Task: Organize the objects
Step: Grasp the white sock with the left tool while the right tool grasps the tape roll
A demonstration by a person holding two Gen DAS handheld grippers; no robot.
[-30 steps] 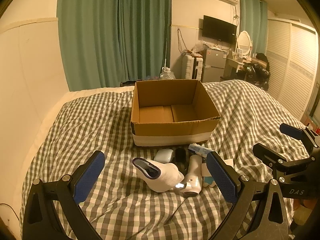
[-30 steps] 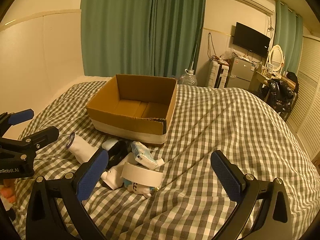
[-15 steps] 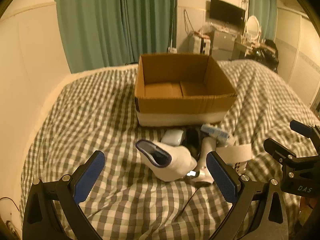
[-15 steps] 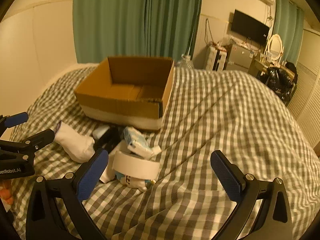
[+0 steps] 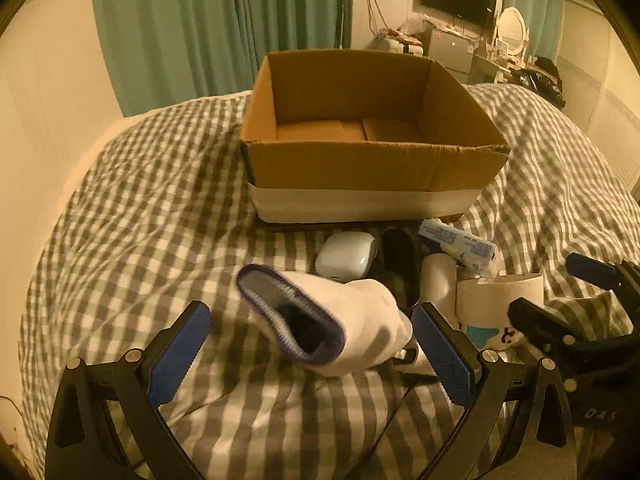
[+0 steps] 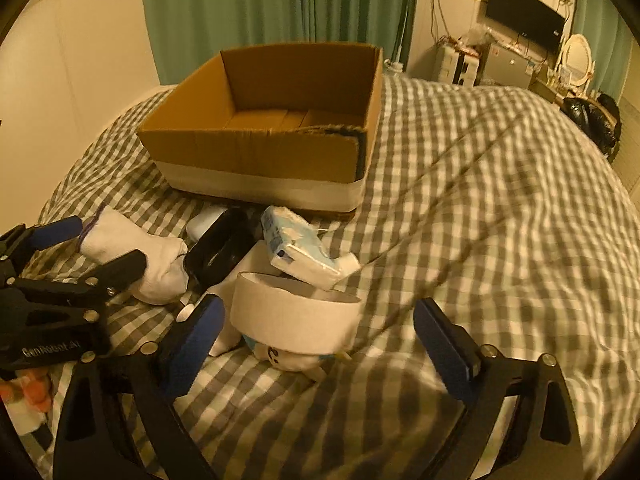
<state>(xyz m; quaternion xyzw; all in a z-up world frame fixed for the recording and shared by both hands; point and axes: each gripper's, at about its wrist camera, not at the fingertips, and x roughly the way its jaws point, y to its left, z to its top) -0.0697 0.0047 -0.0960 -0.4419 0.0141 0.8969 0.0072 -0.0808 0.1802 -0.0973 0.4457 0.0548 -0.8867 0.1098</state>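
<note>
Both grippers had dropped closer to the heap of objects on the checked bedspread since the earlier frames, and the cardboard box loomed larger in both views. The left gripper had its blue pads spread wide, with the white sock lying between them but not pressed by either pad. The right gripper had just been closing a little, yet its jaws still stood well apart; the white tape roll sat between the pads without being squeezed.

The box rested open on the bed, just behind the heap, and only its bare floor showed inside. Against its front wall lay a white case and a dark object beside it, possibly a black container, though the blur made it hard to tell. A blue-and-white tissue pack leaned on the tape roll's far rim. Under the roll a white-and-blue plush toy peeked out. Green curtains hung behind the bed.
</note>
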